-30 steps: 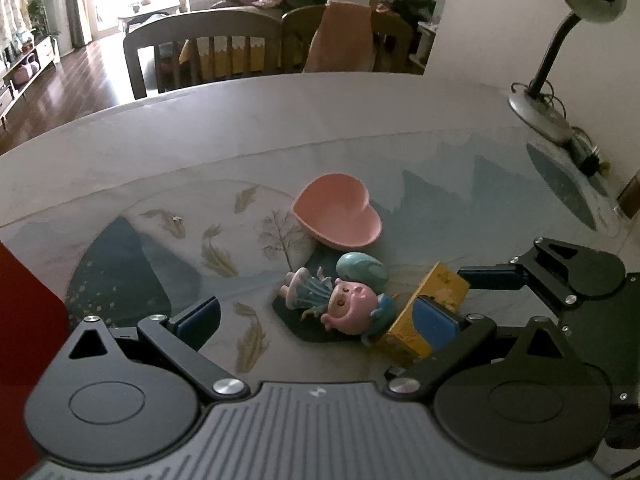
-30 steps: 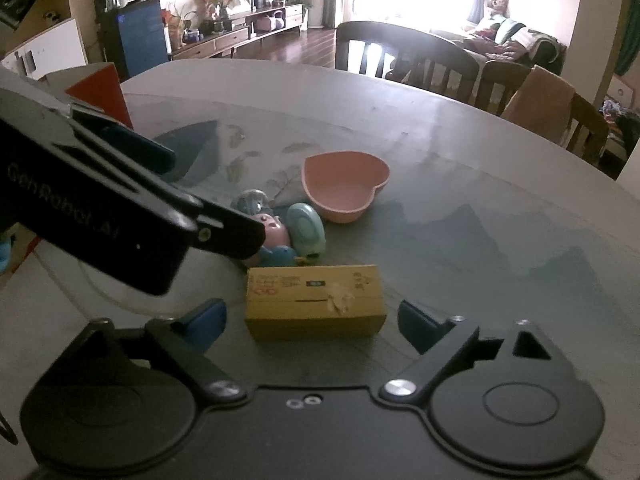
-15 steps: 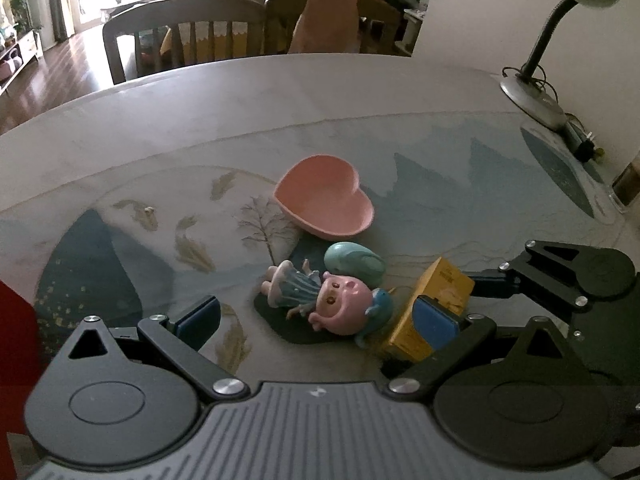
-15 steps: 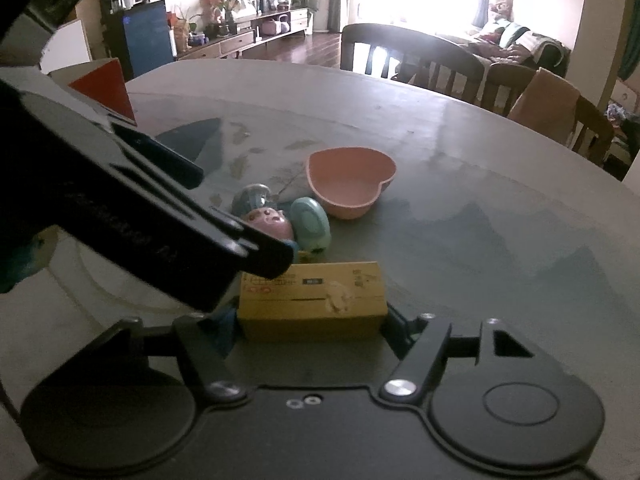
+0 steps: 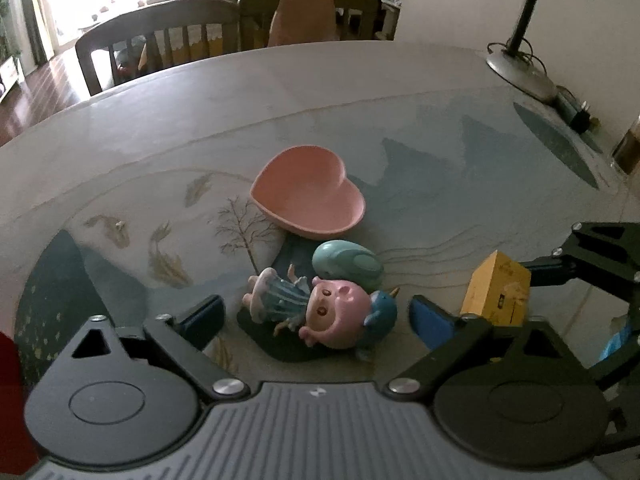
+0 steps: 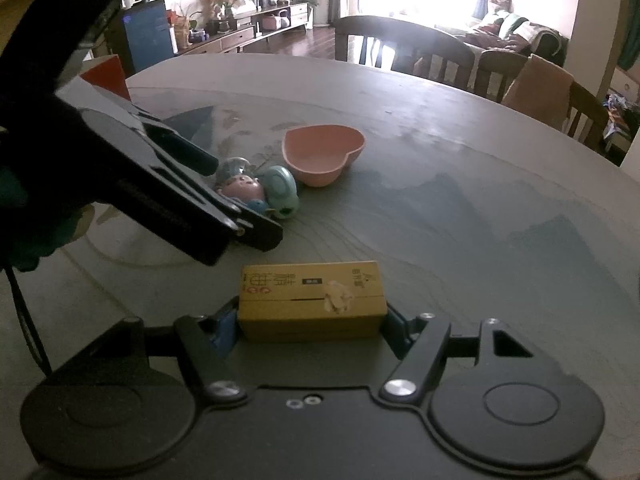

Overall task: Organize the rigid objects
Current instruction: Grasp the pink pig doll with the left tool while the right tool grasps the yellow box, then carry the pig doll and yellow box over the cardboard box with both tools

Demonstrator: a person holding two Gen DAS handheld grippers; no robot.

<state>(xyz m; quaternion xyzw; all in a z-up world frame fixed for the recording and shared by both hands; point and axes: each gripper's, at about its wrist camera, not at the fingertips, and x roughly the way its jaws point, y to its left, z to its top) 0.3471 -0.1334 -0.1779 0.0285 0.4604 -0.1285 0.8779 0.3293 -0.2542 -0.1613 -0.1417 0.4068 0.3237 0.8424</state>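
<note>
Now the right gripper [image 6: 312, 330] clamps a rectangular yellow cardboard box [image 6: 312, 300], while the left gripper [image 5: 316, 316] gapes around a glossy figurine [image 5: 320, 308].

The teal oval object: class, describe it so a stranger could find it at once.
Start at the pink heart-shaped dish mid-table. Just in front of it lies a toy figure with a pink face. The teal oval object sits between them: smooth, plain and egg-like, faceless.

On the table [image 5: 360, 92], the figurine [image 5: 320, 308] lies before the bowl [image 5: 308, 200], the box [image 5: 498, 294] to its right.
</note>
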